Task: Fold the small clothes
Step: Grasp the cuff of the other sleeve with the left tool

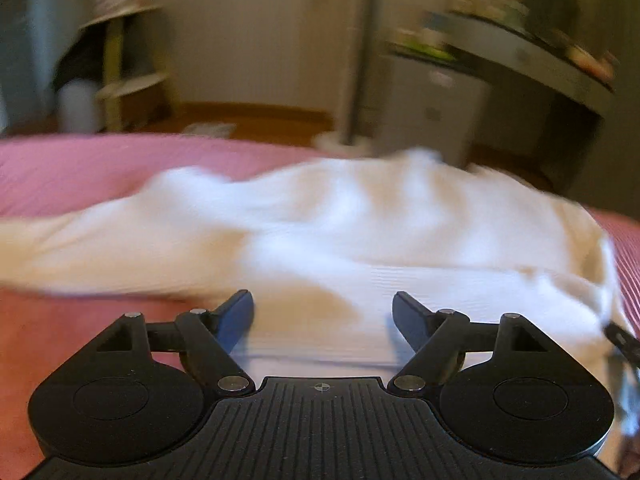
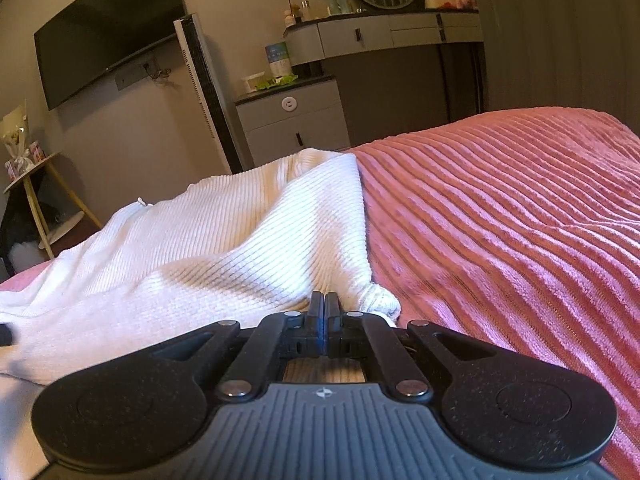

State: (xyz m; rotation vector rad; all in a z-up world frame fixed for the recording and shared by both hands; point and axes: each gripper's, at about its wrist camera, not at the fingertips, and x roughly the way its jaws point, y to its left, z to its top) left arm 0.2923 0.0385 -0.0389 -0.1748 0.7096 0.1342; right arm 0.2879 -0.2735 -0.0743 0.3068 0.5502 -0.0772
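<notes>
A white ribbed knit garment lies rumpled across the pink bedspread, blurred in the left wrist view. My left gripper hovers low over its near edge. It is open, its jaws stand wide apart, and flat cloth shows between them with nothing pinched. In the right wrist view the same garment rises in a fold toward my right gripper. That gripper is shut on the cloth's right edge, where a small bunch of fabric sticks out beside the jaws.
The pink ribbed bedspread stretches away to the right. Beyond the bed stand a grey nightstand, a dressing table with a round mirror, a slim tower unit, a wall television and a small wooden side table.
</notes>
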